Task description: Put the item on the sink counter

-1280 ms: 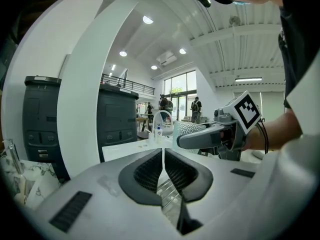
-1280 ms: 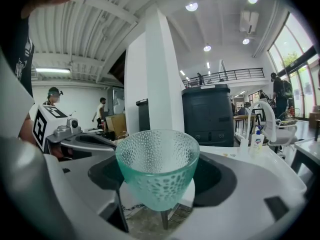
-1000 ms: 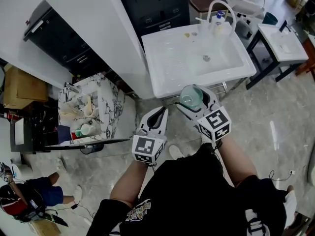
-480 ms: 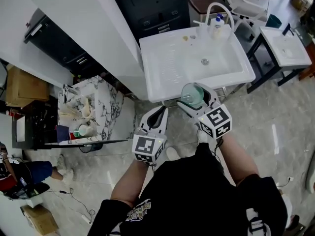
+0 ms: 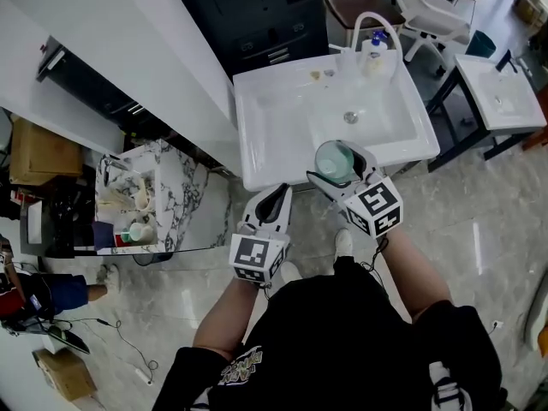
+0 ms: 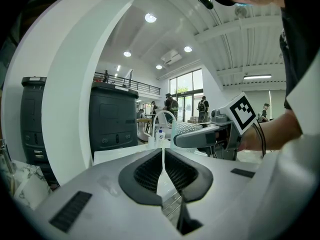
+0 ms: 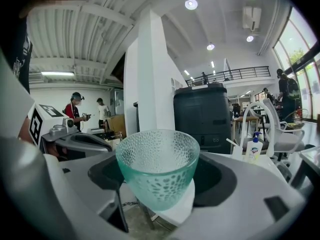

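Note:
My right gripper (image 5: pixel 336 168) is shut on a teal dimpled glass cup (image 5: pixel 334 160), held upright just over the front edge of the white sink counter (image 5: pixel 265 122). In the right gripper view the cup (image 7: pixel 157 168) sits between the two dark pads, its rim open upward. My left gripper (image 5: pixel 272 202) hangs shut and empty a little below and left of the sink's front edge; its pads (image 6: pixel 150 171) meet with nothing between them. The basin (image 5: pixel 355 114) lies to the right of the flat counter part.
A white faucet (image 5: pixel 374 26) and a soap bottle (image 5: pixel 372 51) stand at the sink's back. A white pillar (image 5: pixel 128 58) rises left of the sink, a dark cabinet (image 5: pixel 257 11) behind it. A marble-patterned side table (image 5: pixel 141 199) with cups stands left. Another small sink (image 5: pixel 501 92) is at right.
The sink has come nearer in the head view as I stepped toward it. The right gripper with the cup now reaches the counter's front edge; the left gripper keeps its place.

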The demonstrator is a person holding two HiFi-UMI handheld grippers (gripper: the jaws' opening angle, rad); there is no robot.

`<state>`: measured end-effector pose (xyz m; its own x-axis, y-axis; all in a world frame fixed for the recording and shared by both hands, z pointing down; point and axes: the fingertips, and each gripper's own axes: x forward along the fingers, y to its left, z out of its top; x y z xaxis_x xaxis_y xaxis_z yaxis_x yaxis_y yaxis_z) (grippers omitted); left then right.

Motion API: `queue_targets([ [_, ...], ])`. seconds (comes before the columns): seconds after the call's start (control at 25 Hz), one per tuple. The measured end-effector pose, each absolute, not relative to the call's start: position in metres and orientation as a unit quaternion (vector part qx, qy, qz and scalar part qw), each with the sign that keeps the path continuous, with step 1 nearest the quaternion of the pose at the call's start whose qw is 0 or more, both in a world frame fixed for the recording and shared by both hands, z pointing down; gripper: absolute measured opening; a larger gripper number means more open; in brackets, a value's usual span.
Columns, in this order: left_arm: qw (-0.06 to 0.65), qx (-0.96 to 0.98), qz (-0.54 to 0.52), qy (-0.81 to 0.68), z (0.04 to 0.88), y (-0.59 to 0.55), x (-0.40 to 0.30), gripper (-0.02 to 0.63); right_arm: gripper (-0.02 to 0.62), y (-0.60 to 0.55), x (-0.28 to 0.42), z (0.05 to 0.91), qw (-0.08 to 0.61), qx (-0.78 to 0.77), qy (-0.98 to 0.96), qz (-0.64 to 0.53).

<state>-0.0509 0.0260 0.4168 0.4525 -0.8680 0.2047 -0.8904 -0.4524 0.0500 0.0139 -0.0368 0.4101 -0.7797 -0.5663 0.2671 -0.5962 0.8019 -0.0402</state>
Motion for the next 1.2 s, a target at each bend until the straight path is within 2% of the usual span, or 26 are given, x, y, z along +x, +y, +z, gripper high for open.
queue_targets([
  [0.6, 0.087, 0.815, 0.08, -0.567, 0.422, -0.039, -0.007, 0.025, 0.433, -0.116, 0.05, 0.42, 0.126, 0.257, -0.956, 0.063],
  [1.2, 0.098, 0.794, 0.084, -0.594, 0.428, -0.071, 0.014, 0.026, 0.433, -0.159, 0.059, 0.428, 0.131, 0.221, -0.964, 0.065],
])
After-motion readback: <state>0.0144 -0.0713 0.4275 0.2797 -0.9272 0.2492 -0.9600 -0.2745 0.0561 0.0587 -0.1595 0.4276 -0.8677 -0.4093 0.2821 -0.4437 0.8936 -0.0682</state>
